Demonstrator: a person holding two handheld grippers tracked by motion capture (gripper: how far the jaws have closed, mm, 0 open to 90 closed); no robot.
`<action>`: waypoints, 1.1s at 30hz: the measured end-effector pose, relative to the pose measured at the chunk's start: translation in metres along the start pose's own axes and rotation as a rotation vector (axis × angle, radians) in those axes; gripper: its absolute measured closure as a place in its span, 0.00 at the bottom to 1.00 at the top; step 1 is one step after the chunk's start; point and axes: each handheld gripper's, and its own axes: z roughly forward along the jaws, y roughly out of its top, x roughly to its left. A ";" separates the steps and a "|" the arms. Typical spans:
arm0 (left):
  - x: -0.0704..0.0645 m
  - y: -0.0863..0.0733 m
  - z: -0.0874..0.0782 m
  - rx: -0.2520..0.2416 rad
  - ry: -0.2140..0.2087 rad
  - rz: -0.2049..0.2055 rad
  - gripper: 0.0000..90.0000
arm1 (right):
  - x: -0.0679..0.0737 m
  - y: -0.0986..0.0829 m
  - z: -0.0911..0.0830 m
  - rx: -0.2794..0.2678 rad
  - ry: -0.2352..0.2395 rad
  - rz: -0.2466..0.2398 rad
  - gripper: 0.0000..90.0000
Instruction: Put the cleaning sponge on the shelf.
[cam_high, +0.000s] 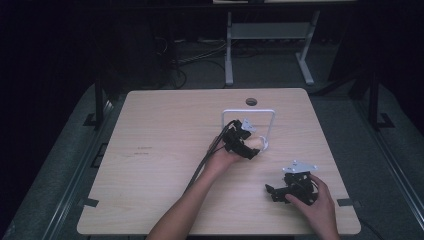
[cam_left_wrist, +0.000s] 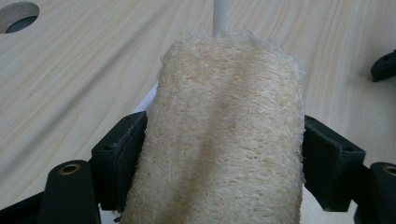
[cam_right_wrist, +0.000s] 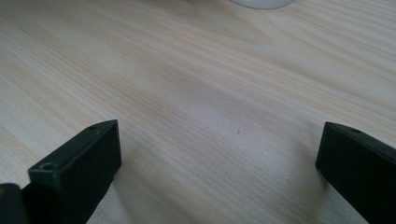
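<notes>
A pale, fibrous loofah sponge (cam_left_wrist: 229, 107) stands between the jaws of my left gripper (cam_left_wrist: 224, 144), which is shut on its sides. In the high view the left gripper (cam_high: 251, 148) holds the loofah (cam_high: 253, 143) at the foot of a white wire frame (cam_high: 248, 110) near the table's middle. A white rod of that frame (cam_left_wrist: 219, 14) rises just behind the sponge. My right gripper (cam_high: 272, 192) rests low near the front right of the table, open. Its jaws stand wide apart over bare wood (cam_right_wrist: 219, 149).
The light wooden table (cam_high: 165, 150) has a round cable hole (cam_high: 251, 102) at its far edge, beyond the frame. A white rounded object (cam_right_wrist: 261, 3) shows at the top of the right gripper view. Desk legs and cables lie on the dark floor behind.
</notes>
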 end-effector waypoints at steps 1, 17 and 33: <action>0.001 0.001 0.002 0.006 0.005 0.001 0.26 | 0.000 0.000 0.000 0.000 -0.001 -0.001 0.00; 0.010 0.005 0.018 0.037 0.042 0.002 0.26 | 0.000 0.000 0.000 -0.001 0.000 -0.001 0.00; 0.014 0.001 0.024 0.053 0.051 -0.015 0.24 | 0.000 0.000 0.000 0.000 -0.002 -0.002 0.00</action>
